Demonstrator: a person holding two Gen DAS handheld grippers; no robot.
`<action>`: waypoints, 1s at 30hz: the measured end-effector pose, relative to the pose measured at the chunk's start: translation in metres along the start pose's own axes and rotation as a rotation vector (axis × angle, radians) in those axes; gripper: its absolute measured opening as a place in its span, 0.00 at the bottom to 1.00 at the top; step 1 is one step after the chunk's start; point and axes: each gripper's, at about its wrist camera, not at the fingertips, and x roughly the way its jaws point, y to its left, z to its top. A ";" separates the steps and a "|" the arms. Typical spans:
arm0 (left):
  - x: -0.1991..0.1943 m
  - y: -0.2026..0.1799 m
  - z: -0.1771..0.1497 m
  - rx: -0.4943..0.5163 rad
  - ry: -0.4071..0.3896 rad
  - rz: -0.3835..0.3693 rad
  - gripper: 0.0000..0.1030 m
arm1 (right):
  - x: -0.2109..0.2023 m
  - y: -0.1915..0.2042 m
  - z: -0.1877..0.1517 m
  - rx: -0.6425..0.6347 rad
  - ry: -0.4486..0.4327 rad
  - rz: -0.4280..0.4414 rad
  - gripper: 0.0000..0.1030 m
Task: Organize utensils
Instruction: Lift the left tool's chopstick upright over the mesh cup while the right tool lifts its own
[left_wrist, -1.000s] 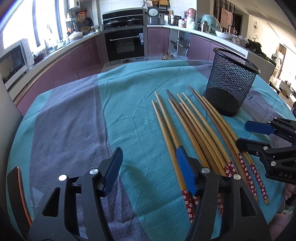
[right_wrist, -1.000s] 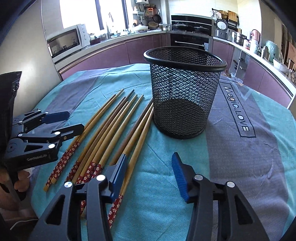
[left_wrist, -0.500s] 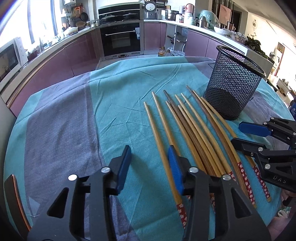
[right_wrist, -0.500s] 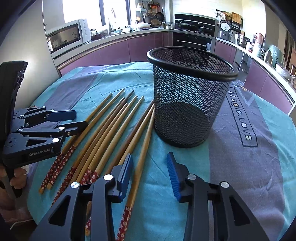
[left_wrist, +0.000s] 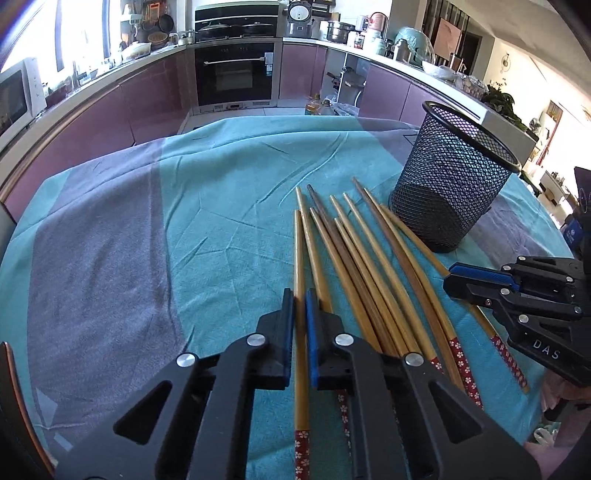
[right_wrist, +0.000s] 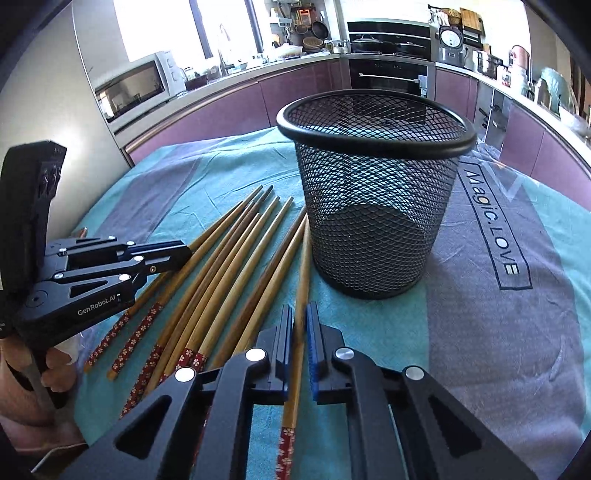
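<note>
**Both grippers now clamped on chopsticks**

A kitchen with purple cabinet fronts and a built-in oven rings the cloth-covered surface, teal with grey-violet bands.

A second ago both pairs of jaws stood apart over the cloth; half a second ago they were narrower. Now the left gripper has closed on the leftmost chopstick, which runs straight ahead between its pads, its red flowered end showing beneath the gripper. The right gripper has likewise closed on the rightmost chopstick, the one lying nearest the mesh basket. Both held sticks appear to lie on the cloth.

Count: one black mesh basket, upright and empty, ahead and to the right of the right gripper, just beside the held stick's tip. About ten chopsticks in all, fanned side by side, thin tips pointing away from the grippers, patterned ends toward them; the overlap makes the exact number uncertain. Two grippers, each visible in the other's view, at the opposite edges of the fan. Part of a hand shows under the left gripper.
</note>
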 end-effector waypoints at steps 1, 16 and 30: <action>-0.001 0.000 -0.001 -0.001 -0.002 -0.002 0.07 | -0.002 0.000 0.000 -0.001 -0.006 0.004 0.06; -0.091 -0.007 0.015 0.022 -0.154 -0.166 0.07 | -0.068 0.001 0.012 -0.012 -0.195 0.123 0.06; -0.183 -0.011 0.043 -0.002 -0.342 -0.290 0.07 | -0.125 -0.015 0.043 -0.013 -0.396 0.140 0.06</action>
